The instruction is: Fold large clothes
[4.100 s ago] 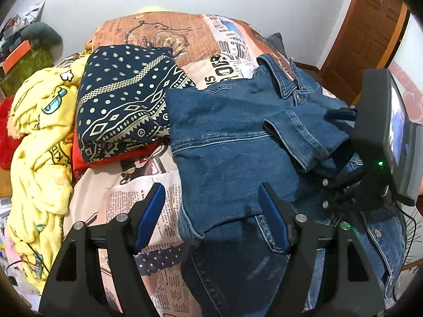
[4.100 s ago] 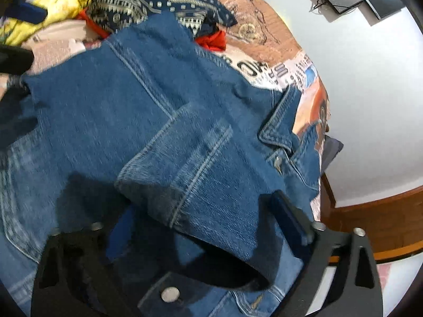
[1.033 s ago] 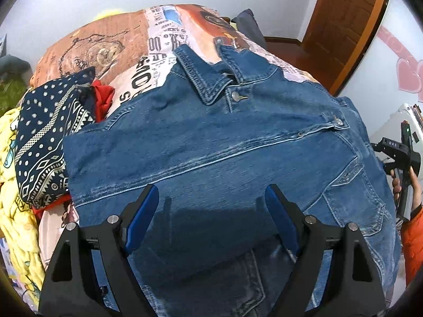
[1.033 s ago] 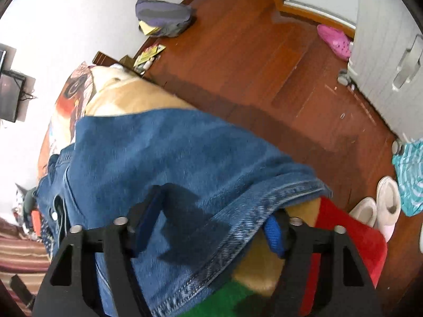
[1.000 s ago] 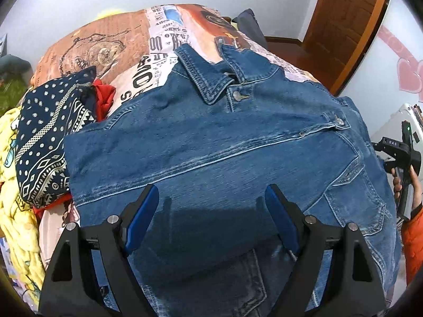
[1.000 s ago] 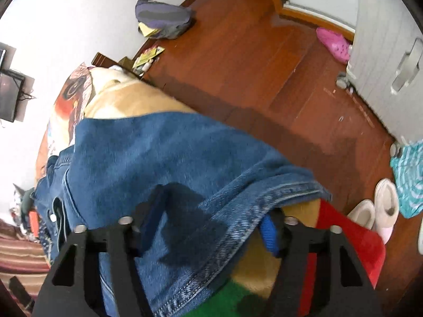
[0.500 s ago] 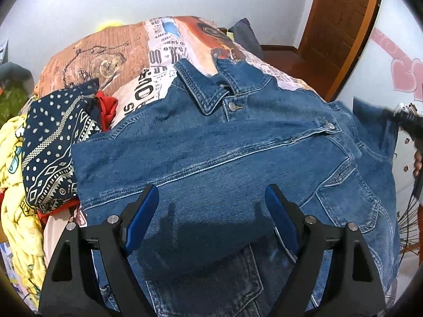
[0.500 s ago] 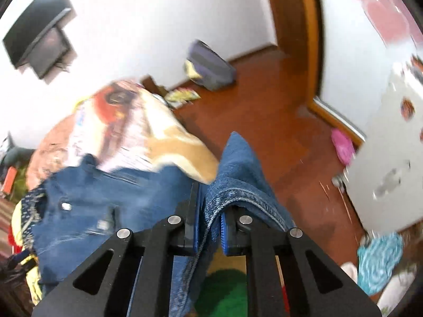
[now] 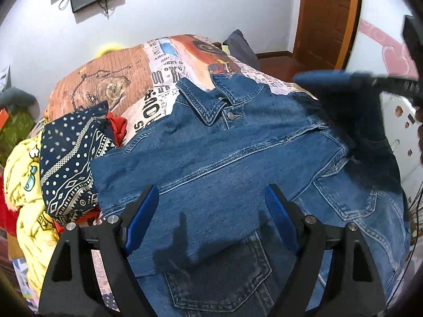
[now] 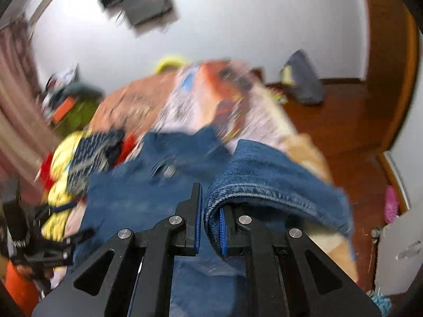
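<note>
A blue denim jacket lies spread on the bed, front up, collar towards the far wall. My left gripper hangs open over the jacket's lower half, nothing between its blue pads. My right gripper is shut on the cuff of the jacket's sleeve, and the sleeve is lifted off the bed's right side. In the left wrist view that raised sleeve shows as a dark blur at the upper right above the jacket's shoulder.
A folded navy patterned cloth, a red cloth and a yellow blanket crowd the bed's left side. The newspaper-print cover shows beyond the collar. A wooden door and a bag on the floor lie to the right.
My right gripper closed on the sleeve cuff, rolled over and swung it up from the bed's edge towards the jacket. My left gripper rose slightly and stayed open.
</note>
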Available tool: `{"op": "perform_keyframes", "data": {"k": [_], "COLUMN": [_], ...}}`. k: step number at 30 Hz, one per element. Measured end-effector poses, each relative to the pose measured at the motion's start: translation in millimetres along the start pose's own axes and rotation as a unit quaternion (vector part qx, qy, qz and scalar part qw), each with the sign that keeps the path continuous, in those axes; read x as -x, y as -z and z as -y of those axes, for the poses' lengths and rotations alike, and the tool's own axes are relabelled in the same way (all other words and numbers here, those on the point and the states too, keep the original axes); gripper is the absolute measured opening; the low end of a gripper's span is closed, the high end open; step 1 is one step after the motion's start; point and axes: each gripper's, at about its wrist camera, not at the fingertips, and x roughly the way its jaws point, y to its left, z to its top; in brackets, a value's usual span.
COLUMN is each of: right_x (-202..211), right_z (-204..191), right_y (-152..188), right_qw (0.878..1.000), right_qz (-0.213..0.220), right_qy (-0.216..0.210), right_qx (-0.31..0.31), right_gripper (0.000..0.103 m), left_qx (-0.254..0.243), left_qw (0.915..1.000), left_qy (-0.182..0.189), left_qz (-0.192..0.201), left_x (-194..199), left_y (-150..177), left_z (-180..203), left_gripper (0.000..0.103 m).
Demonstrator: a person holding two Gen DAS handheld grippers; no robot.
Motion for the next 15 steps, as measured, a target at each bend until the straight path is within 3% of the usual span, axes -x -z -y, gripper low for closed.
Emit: {"op": "perform_keyframes", "data": {"k": [5, 10, 14, 15], "right_x": [-54.8, -73.9, -61.7, -54.4], "right_z": [-24.3, -29.7, -33.7, -34.7], "right_y": [34.7, 60.1, 64.2, 65.3], "right_qw": [0.994, 0.984, 0.979, 0.980], "right_qz": [-0.100, -0.167, -0.196, -0.190], "right_qy": [0.008, 0.023, -0.002, 0.002], "right_qx": [0.040, 0.061, 0.056, 0.058], "right_gripper": [0.010, 0.015, 0.045, 0.045], "left_qx": [-0.005, 0.008, 0.009, 0.010], "left_qw": [1.0000, 0.9998, 0.9996, 0.9996], "left_qy": [0.003, 0.011, 0.011, 0.012], "left_qz": [-0.002, -0.015, -0.022, -0.023], "left_x": [0.0, -6.6, -10.7, -11.3], "left_y": [6.3, 14.3, 18.1, 18.7], "left_z": [1.1, -2.3, -2.7, -2.6], "left_gripper": [0.082, 0.082, 0.082, 0.082]}}
